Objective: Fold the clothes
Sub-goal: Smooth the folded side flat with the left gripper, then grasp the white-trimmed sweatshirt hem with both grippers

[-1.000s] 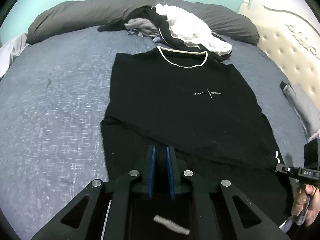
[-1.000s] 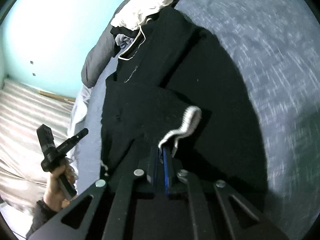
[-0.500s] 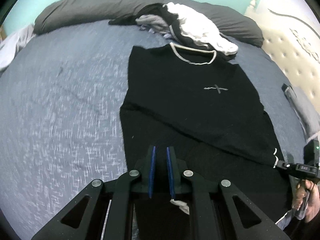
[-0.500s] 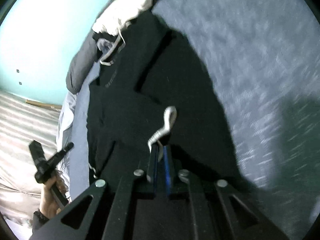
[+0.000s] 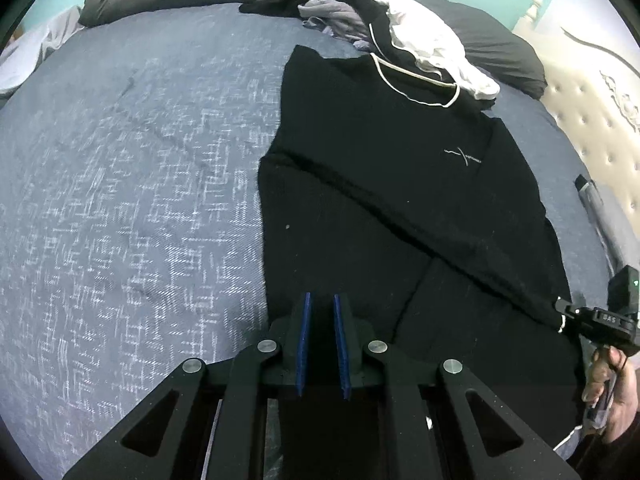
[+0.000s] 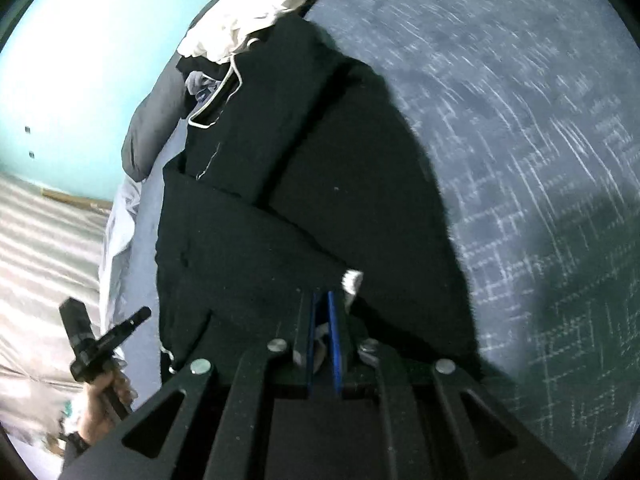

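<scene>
Black sweater (image 5: 384,184) with white-trimmed collar and white cuff (image 6: 352,282) lies spread on the blue-grey bed (image 5: 132,184). Right gripper (image 6: 323,312) pinches its cuffed sleeve; left gripper (image 5: 322,320) pinches its near hem.

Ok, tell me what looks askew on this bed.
The black shirt is not folded square: its sleeve crosses the body on a slant, ending at the white cuff pinched by the right hand-held gripper. Behind the collar, a heap of unfolded clothes lies crumpled.
</scene>
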The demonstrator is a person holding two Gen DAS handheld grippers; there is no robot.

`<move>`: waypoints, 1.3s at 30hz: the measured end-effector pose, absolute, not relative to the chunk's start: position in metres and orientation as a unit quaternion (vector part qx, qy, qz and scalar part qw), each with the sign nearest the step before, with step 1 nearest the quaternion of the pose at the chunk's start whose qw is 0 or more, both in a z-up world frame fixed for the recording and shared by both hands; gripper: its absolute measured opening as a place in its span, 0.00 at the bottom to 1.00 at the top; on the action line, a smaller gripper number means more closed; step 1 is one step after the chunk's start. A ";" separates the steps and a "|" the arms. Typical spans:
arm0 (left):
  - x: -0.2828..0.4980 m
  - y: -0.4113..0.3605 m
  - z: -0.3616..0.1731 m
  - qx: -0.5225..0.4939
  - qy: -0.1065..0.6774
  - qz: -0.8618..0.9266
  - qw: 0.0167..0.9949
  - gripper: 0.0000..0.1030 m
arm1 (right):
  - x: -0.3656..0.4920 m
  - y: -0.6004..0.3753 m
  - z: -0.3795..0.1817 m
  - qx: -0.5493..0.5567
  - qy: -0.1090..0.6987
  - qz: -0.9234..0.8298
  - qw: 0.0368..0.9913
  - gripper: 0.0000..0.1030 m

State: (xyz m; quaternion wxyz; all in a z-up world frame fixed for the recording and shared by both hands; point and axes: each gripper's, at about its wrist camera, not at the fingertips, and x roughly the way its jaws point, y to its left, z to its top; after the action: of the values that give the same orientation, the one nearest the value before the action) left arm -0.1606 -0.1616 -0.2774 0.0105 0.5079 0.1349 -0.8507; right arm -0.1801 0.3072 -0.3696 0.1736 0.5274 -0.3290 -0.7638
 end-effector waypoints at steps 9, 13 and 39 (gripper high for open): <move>-0.115 -0.173 -0.264 0.543 0.128 -0.830 0.007 0.28 | -0.174 0.314 -0.325 0.532 -0.275 -0.780 0.181 0.09; -0.086 -0.171 -0.260 0.559 0.131 -0.819 -0.004 0.34 | -0.166 0.314 -0.311 0.578 -0.223 -0.761 0.193 0.29; 0.018 -0.142 -0.303 0.624 0.205 -0.752 -0.061 0.49 | -0.050 0.322 -0.340 0.698 -0.175 -0.666 0.198 0.50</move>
State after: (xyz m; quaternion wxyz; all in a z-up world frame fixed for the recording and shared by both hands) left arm 0.0184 -0.1415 -0.3033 -0.0615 0.6235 0.2052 -0.7519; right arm -0.0500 0.3218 -0.3403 0.1978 0.6977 -0.1745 -0.6660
